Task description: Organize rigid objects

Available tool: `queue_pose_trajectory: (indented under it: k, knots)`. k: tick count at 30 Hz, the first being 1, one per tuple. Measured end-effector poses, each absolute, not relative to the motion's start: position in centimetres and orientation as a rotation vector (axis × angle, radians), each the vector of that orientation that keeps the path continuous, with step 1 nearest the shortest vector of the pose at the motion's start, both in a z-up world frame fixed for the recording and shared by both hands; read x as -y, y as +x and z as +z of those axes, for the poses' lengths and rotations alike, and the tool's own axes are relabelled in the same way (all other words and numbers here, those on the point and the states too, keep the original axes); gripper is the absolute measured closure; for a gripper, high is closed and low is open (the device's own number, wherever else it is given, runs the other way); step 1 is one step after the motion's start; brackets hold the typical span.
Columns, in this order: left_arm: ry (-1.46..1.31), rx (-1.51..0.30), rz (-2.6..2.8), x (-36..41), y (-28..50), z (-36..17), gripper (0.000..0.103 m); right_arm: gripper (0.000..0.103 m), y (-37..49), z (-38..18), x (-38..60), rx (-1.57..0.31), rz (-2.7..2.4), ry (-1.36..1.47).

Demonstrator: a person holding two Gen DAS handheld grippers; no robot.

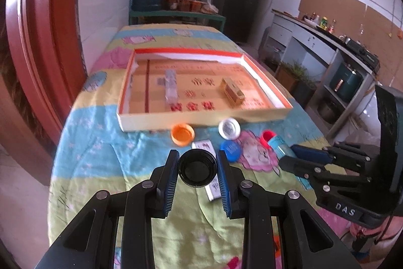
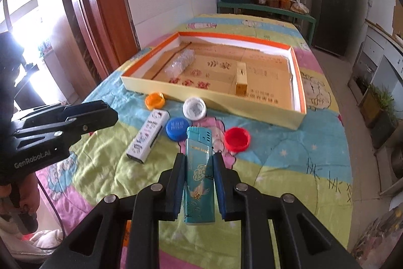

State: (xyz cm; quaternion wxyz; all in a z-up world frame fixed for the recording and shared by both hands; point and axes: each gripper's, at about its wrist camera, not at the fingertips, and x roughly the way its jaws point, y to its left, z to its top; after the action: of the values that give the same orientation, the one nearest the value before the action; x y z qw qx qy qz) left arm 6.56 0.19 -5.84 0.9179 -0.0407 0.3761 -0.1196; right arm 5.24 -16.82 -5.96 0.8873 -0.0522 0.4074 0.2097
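While the left gripper (image 1: 197, 168) clamps a black cap (image 1: 197, 169) and the right gripper (image 2: 199, 180) grips a teal lighter (image 2: 199, 175), the box (image 1: 267, 115) lies straight ahead of both, beyond the loose caps. Lighter's long axis points at it; both seem about equally near.

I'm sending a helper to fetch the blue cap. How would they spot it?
Find the shallow box on the quilt. Before its near wall lie four caps; the blue cap is between the patterned white case and the teal lighter, the only blue one.
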Motion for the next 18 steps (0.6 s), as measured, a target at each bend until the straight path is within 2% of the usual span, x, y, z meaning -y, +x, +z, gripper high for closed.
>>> queue_pose_trajectory:
  k: [18]
  knots:
    - [-0.062, -0.678, -0.177, -0.7, 11.5, -1.5, 0.073, 0.081, 9.2, -2.9, 16.7, -0.758, 0.421, -0.091]
